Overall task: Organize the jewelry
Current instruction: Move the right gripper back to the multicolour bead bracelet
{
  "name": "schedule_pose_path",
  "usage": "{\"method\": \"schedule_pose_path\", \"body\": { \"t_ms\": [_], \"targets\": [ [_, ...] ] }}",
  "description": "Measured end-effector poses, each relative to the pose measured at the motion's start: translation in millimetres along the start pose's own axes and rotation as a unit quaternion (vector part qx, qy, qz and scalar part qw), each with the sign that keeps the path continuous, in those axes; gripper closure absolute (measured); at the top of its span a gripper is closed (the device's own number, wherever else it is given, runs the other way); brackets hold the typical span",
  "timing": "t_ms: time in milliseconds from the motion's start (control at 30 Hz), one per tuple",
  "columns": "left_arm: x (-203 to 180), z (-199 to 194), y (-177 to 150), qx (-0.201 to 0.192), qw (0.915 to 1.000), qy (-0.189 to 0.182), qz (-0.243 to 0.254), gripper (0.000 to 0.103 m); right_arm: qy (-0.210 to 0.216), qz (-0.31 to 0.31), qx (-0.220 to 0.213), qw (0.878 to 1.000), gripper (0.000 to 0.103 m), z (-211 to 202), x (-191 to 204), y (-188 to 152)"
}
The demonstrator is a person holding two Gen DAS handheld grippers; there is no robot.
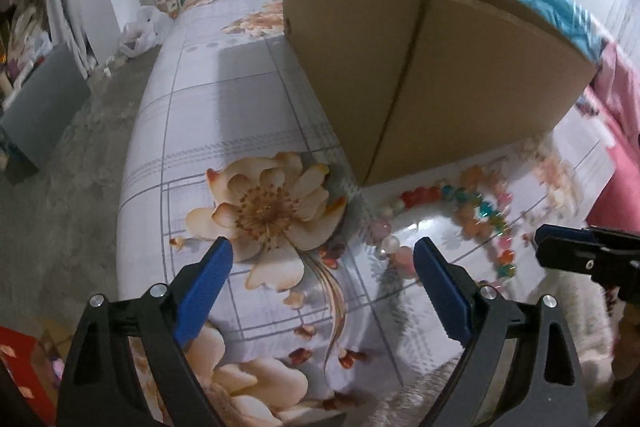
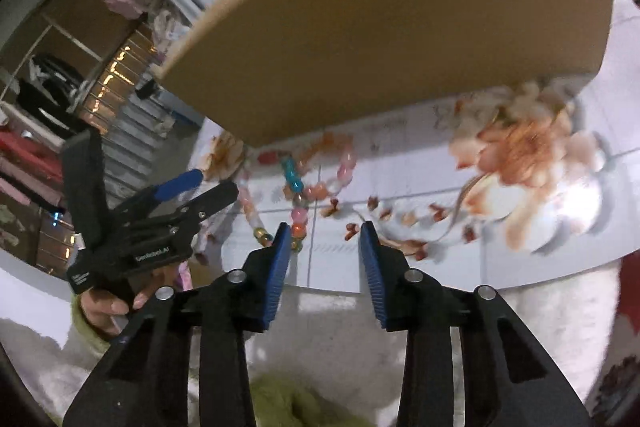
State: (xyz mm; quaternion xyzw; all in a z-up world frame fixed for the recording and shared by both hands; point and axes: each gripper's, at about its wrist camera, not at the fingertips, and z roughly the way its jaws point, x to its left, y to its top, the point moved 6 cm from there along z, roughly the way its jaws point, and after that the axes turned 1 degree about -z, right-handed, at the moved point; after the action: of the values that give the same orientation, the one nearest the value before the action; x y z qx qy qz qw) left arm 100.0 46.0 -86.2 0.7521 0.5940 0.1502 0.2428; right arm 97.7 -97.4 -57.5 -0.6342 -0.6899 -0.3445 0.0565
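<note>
Strands of coloured bead jewelry (image 1: 476, 211) lie on the floral cloth, right against the front of a brown cardboard box (image 1: 420, 67). My left gripper (image 1: 323, 247) hovers open and wide above the cloth. Its right finger is beside the pink and pearl beads, and nothing is between the jaws. In the right wrist view the same bead jewelry (image 2: 298, 187) sits just beyond my right gripper (image 2: 325, 227), which is open with an empty gap. The left gripper (image 2: 216, 185) shows at the left there, held by a hand (image 2: 108, 303). The right gripper's tip (image 1: 538, 247) enters the left wrist view from the right.
The floral cloth (image 1: 240, 107) covers a raised surface whose left edge drops to a grey floor (image 1: 72, 207). The box (image 2: 400, 27) blocks the far side. A pink fabric (image 1: 616, 155) lies at the right. Shelves with clutter (image 2: 48, 131) stand at the left.
</note>
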Motion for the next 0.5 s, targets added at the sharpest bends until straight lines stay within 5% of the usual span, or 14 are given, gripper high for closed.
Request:
{"method": "schedule_pose_path", "body": {
  "t_ms": [500],
  "targets": [
    [3, -3, -4, -0.039, 0.9992, -0.002, -0.009, 0.006, -0.076, -0.082, -0.01, 0.994, 0.084, 29, 33, -6]
  ]
}}
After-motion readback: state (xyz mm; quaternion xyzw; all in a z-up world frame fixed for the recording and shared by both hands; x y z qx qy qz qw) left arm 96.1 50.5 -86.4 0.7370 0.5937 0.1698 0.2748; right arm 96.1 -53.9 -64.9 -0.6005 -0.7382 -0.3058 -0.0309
